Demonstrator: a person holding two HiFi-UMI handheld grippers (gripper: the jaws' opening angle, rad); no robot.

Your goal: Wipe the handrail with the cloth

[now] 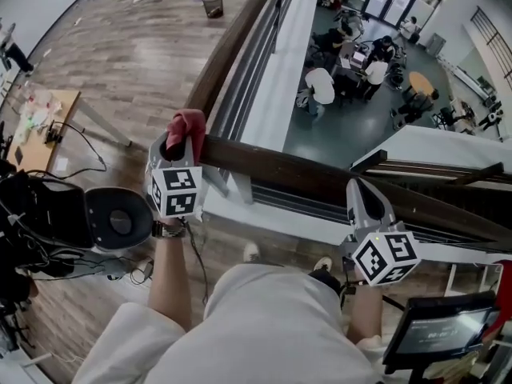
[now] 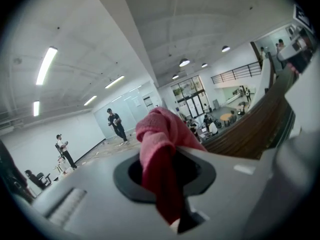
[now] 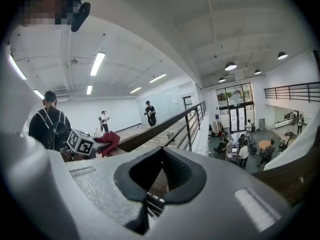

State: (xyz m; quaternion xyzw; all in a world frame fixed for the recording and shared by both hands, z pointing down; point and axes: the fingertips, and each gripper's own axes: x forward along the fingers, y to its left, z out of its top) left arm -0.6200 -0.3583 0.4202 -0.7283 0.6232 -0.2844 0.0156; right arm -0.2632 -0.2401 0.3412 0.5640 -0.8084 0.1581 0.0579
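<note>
The dark brown wooden handrail (image 1: 304, 176) crosses the head view from a corner at the left to the right edge, and a second length (image 1: 236, 42) runs away upward from that corner. My left gripper (image 1: 182, 140) is at the corner, shut on a red cloth (image 1: 188, 125) that bunches above its tips against the rail. In the left gripper view the cloth (image 2: 160, 139) fills the jaw gap, with the rail (image 2: 250, 126) to its right. My right gripper (image 1: 358, 187) rests at the rail further right, shut on nothing. The right gripper view shows the rail (image 3: 150, 133) and the cloth (image 3: 107, 141).
Beyond the rail is a drop to a lower floor with several people at tables (image 1: 352, 62). A bin (image 1: 213, 5) stands on the wood floor far off. A small table (image 1: 44, 126) and black equipment (image 1: 48, 214) are at my left, a monitor (image 1: 436, 330) at my right.
</note>
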